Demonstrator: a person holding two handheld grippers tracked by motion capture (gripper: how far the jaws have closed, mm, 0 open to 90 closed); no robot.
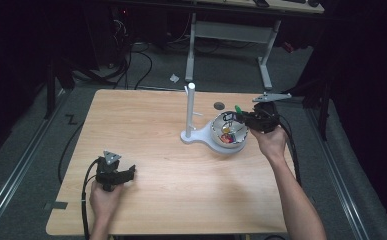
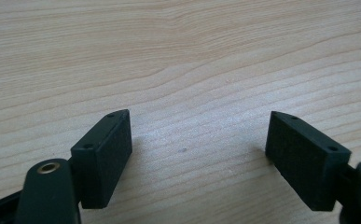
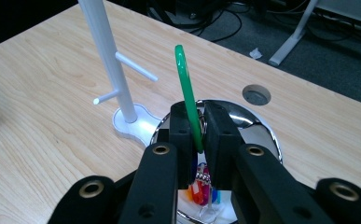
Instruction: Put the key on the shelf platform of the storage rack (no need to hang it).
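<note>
Light wooden table [image 1: 171, 165] with a round cable hole [image 1: 219, 105] near its far edge. Right gripper [image 1: 245, 118] held in the person's right hand [image 1: 270, 141] over the shiny round metal bowl [image 1: 216, 131] at the table's far right; its jaws are clamped on a flat green plastic ring-shaped tag [image 3: 188, 95], which stands nearly upright between the pads, tilted slightly, its top loop above the jaw tips. In the right gripper view a short metal bead chain [image 3: 201, 176] hangs from below the jaws into the bowl [image 3: 255, 122], and more small coloured tags [image 3: 200, 192] (orange, red, blue, pink) lie in the bottom of the bowl; exact count cannot be told. White plastic stand with an upright post and two short side pegs [image 1: 190, 112] sits just left of the bowl, its flat base touching or tucked under the bowl's rim; cannot tell which. Pegs are bare in the right gripper view [image 3: 108, 56]. Left gripper [image 1: 131, 172] is held in the left hand [image 1: 103, 197] near the table's front left corner, well apart from bowl and stand, low over the wood. In the left gripper view its jaws are spread wide with only bare wood grain [image 2: 183, 70] between them, pads [image 2: 106, 161] gripping nothing. Black cables trail from both grippers. Grey carpet floor and a white desk frame [image 1: 231, 35] beyond the table.
</note>
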